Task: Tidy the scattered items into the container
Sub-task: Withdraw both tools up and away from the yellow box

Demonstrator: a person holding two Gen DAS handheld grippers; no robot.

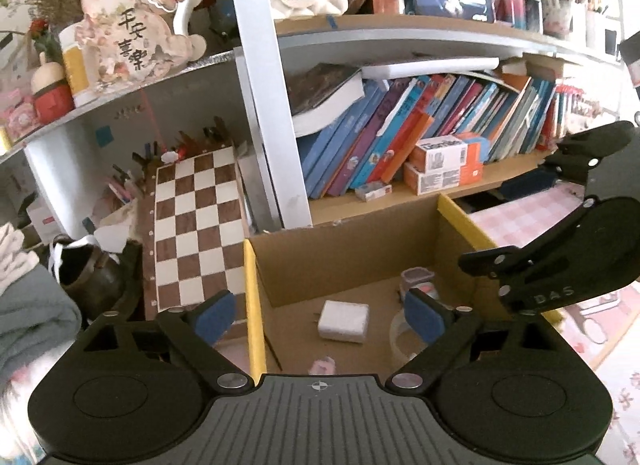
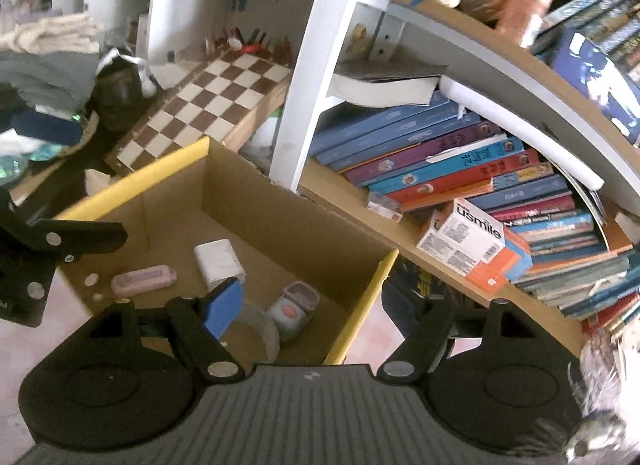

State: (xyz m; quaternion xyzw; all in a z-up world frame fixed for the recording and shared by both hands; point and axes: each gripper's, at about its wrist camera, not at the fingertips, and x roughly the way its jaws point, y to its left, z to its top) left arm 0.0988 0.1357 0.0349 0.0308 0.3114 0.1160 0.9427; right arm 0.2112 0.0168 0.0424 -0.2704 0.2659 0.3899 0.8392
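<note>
An open cardboard box point(image 1: 344, 261) with yellow-taped edges stands below a bookshelf. On its floor lie a white charger block point(image 1: 343, 321), a small lidded pot point(image 1: 416, 277), a clear tape roll point(image 1: 396, 341) and a pink case point(image 1: 323, 365). My left gripper point(image 1: 320, 315) hangs open over the box's left edge, with nothing between its fingers. In the right wrist view the box point(image 2: 280, 225) holds the charger block point(image 2: 219, 261), pink case point(image 2: 144, 279), pot point(image 2: 294, 309) and tape roll point(image 2: 262, 327). My right gripper point(image 2: 316, 309) is open and empty above the box's right side.
A chessboard point(image 1: 196, 225) leans beside the box on the left. Slanted books point(image 1: 400, 133) and orange-white cartons point(image 1: 444, 165) fill the shelf behind. Folded cloth point(image 1: 28, 305) lies at the far left, and a pink checked surface point(image 1: 524, 217) shows at the right.
</note>
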